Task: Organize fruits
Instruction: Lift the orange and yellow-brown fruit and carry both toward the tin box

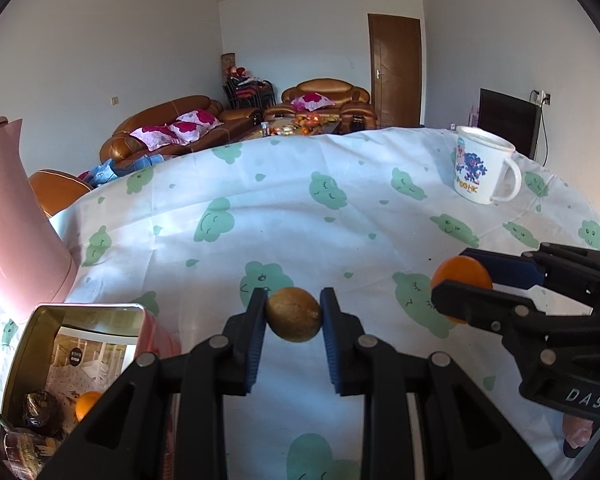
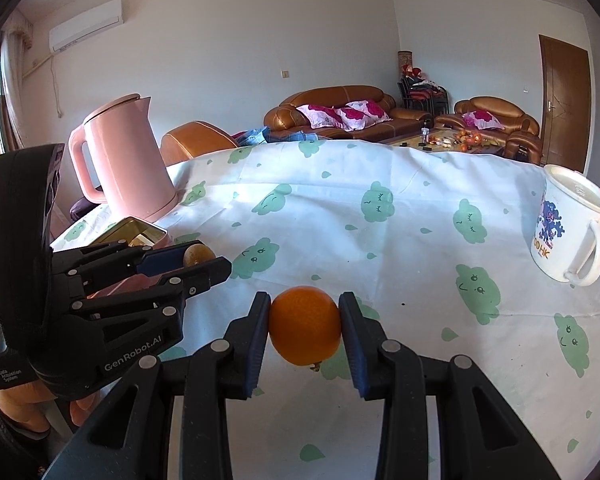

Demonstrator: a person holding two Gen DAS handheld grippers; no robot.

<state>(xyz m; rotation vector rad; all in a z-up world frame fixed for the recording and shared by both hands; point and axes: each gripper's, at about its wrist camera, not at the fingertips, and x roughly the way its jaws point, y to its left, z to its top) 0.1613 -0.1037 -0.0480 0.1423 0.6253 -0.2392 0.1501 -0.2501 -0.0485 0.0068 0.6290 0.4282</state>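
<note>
My left gripper [image 1: 294, 314] is shut on a small brown round fruit [image 1: 294, 314], held above the tablecloth. My right gripper [image 2: 305, 326] is shut on an orange [image 2: 305, 326], also lifted off the table. In the left wrist view the right gripper [image 1: 458, 280] comes in from the right with the orange [image 1: 462, 274] between its fingers. The right wrist view shows the left gripper [image 2: 204, 260] at the left with the brown fruit [image 2: 198, 254]. An open metal tin [image 1: 80, 356] at the lower left holds another orange [image 1: 87, 404] and a dark fruit [image 1: 40, 410].
A pink kettle [image 2: 126, 160] stands at the table's left, just behind the tin [image 2: 140, 232]. A white printed mug [image 2: 568, 228] sits at the right. The table wears a white cloth with green cloud prints [image 2: 380, 240]. Sofas and a door lie beyond.
</note>
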